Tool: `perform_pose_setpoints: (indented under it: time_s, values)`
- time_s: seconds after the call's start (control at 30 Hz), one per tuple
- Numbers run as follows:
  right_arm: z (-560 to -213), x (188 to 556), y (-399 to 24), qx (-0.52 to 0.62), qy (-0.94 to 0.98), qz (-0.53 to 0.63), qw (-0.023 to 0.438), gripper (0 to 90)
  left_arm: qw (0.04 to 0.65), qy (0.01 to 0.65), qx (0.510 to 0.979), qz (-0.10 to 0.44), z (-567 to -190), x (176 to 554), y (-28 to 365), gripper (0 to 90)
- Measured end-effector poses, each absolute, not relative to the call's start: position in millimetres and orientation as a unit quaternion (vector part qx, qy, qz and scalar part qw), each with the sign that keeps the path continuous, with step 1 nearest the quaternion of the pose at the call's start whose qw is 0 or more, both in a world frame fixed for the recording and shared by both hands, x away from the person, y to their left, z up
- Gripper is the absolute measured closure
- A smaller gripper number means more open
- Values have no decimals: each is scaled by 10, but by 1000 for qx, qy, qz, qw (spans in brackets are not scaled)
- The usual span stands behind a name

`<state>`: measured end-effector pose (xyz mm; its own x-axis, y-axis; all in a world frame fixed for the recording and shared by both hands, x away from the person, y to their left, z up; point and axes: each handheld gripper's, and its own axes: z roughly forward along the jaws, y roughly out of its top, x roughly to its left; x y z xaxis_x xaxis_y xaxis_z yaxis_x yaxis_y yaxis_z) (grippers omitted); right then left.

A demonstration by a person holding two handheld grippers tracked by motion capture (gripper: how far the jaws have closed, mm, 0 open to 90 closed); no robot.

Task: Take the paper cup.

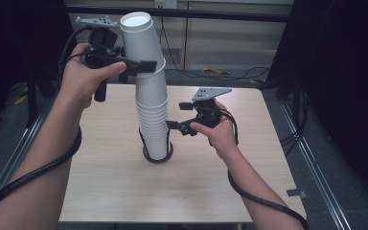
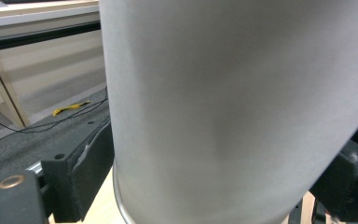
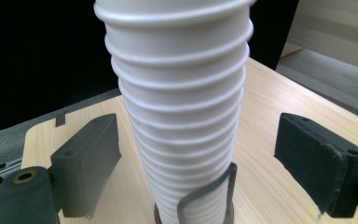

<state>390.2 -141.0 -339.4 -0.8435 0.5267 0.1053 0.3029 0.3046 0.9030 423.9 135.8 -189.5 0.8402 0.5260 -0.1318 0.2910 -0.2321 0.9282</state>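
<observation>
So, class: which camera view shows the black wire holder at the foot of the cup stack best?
The high view: the black wire holder shows whole, its ring and uprights around the cup stack. The right gripper view shows one upright bar and part of its base. The left gripper view shows the top cup's wall instead.

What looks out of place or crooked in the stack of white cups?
The top cup tilts to the left, while the cup stack below stands upright in its black wire holder. The left tool grips this tilted cup. The right tool is open beside the stack.
</observation>
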Motion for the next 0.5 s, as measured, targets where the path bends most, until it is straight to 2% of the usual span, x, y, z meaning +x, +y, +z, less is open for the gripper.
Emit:
perform_pose_setpoints:
  time_s: [0.5]
  values:
    - [-3574, 3888, -1611, 279, 800, 521, 103, 136, 566, 264, 774, 107, -1823, 4210, 1403, 110]
